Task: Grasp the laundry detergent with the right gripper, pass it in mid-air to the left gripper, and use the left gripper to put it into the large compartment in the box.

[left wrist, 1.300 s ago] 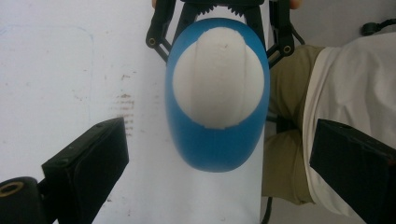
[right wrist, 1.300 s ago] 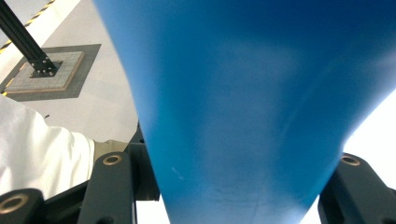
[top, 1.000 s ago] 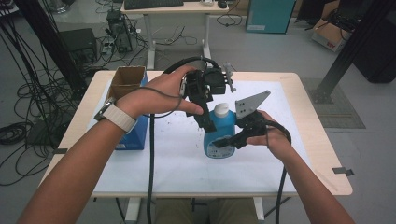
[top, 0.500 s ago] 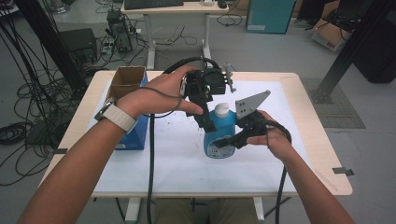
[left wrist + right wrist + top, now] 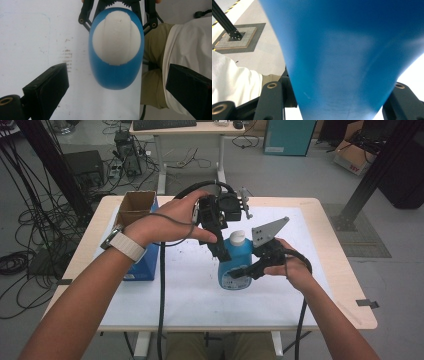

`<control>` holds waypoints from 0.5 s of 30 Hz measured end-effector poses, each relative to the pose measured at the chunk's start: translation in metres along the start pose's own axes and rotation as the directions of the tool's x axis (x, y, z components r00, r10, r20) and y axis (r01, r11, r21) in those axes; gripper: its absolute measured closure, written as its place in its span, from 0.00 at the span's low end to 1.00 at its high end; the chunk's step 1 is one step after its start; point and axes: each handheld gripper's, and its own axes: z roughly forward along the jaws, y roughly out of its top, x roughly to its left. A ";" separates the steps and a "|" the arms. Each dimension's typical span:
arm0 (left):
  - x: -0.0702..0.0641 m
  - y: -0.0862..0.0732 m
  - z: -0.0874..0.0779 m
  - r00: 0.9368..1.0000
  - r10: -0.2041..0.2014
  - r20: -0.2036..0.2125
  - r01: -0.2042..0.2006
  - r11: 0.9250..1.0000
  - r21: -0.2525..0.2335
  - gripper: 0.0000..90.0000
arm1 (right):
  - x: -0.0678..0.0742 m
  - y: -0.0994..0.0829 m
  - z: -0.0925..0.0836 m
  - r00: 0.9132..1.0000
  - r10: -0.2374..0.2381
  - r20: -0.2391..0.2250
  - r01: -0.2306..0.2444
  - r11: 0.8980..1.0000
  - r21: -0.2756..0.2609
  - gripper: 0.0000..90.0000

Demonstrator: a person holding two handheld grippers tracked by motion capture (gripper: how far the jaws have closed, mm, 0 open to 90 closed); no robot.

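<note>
here a smooth rounded blue bottle (image 5: 235, 265) with ribbed white cap (image 5: 115, 41).

1. The bottle (image 5: 236, 262) is blue plastic with a white cap (image 5: 115, 37).
2. It stands upright on the white table cover, near the middle.
3. The cap is on.

The person wore a white watch strap (image 5: 123, 246) on the left wrist, a white shirt (image 5: 190, 50) and khaki trousers (image 5: 152, 65). Each black tool trailed a black cable (image 5: 161, 310); the right tool (image 5: 240, 271) carried a grey three-cornered plate (image 5: 267, 231).
</note>
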 end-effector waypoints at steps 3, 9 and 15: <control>0.000 0.000 0.000 1.000 0.003 -0.003 -0.003 1.000 -0.001 0.06 | 0.000 0.000 0.000 1.000 0.000 -0.002 0.000 1.000 0.001 0.48; 0.000 0.000 0.000 1.000 0.006 -0.003 -0.006 1.000 0.003 0.06 | 0.000 0.000 0.000 1.000 -0.001 -0.002 0.001 1.000 0.001 0.48; -0.001 0.000 0.000 1.000 0.002 -0.001 -0.002 1.000 0.000 0.06 | 0.000 0.000 0.000 1.000 -0.002 -0.001 0.002 1.000 0.000 0.48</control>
